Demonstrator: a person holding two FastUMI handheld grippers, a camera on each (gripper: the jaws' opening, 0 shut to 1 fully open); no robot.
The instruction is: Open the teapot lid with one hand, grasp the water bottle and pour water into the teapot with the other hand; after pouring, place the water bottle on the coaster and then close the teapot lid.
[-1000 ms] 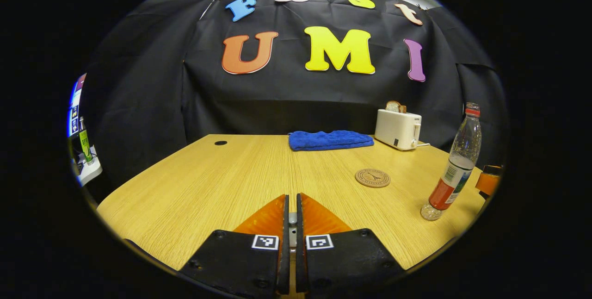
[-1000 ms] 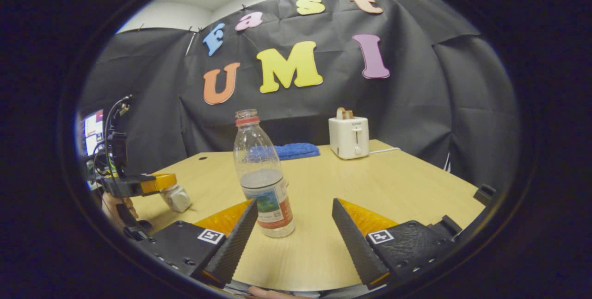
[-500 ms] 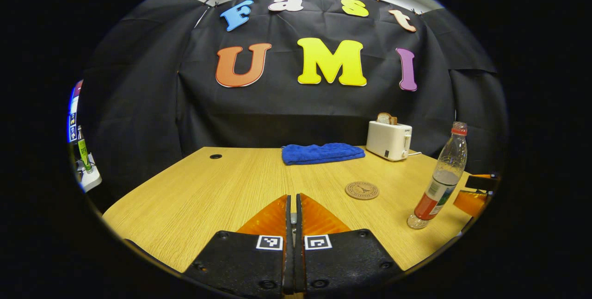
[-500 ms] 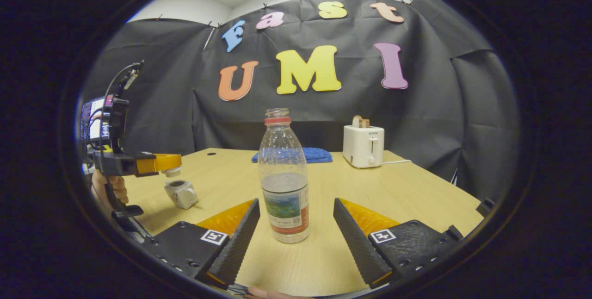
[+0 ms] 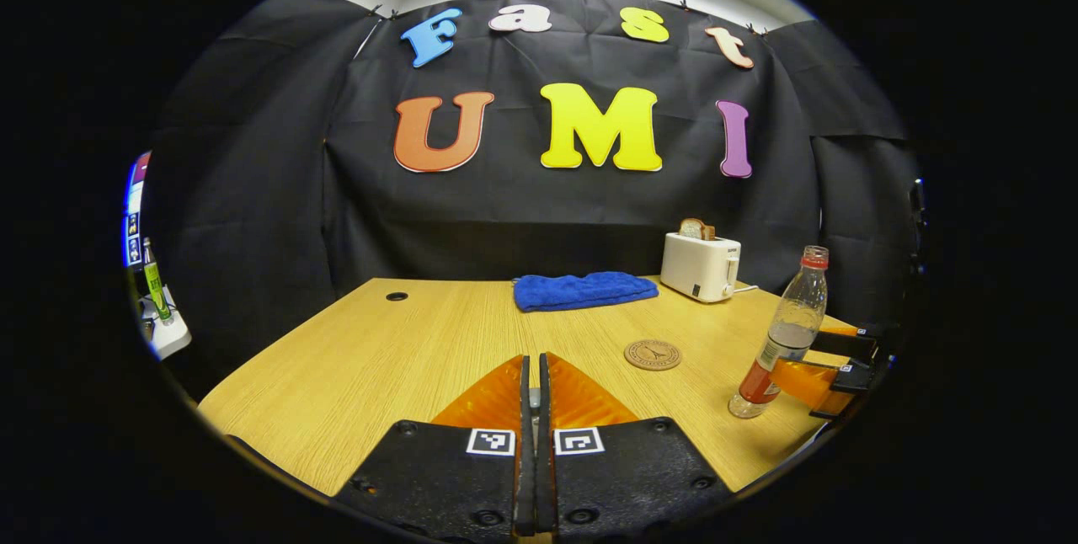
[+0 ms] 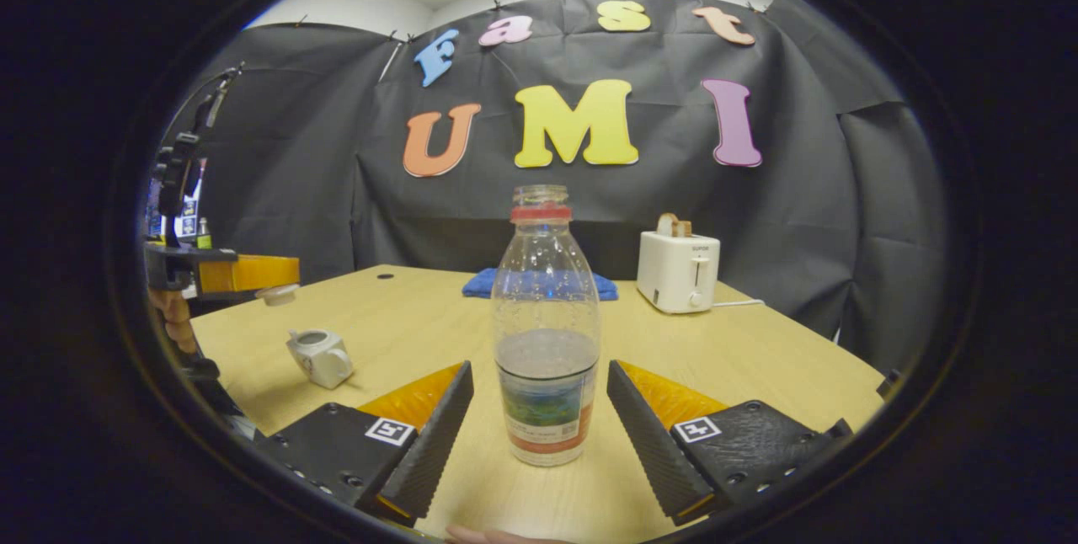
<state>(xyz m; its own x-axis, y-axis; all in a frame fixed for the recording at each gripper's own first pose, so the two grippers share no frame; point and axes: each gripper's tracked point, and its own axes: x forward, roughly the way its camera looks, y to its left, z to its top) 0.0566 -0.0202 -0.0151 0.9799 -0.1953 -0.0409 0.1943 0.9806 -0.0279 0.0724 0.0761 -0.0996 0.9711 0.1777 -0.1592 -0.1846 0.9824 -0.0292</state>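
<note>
My right gripper (image 6: 539,409) gapes around the half-full water bottle (image 6: 546,333), not touching. My left gripper (image 6: 282,274) pinches what looks like the lid (image 6: 277,294) above the open teapot (image 6: 320,356).

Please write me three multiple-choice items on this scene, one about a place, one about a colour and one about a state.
1. Where does the water bottle stand relative to the right gripper?
A. Between its open jaws
B. Behind the toaster
C. On the coaster

2. What colour is the folded towel at the far edge of the table?
A. Red
B. Blue
C. White

3. What state is the teapot in?
A. Lid on
B. Lid lifted off, held by the left gripper
C. Tipped on its side

Answers:
1. A: the right gripper view shows the bottle upright between the two spread jaws, not yet clamped.
2. B: the towel is blue in both views.
3. B: the teapot's top is open, and the lid hangs above it at the tip of the left gripper.
</note>
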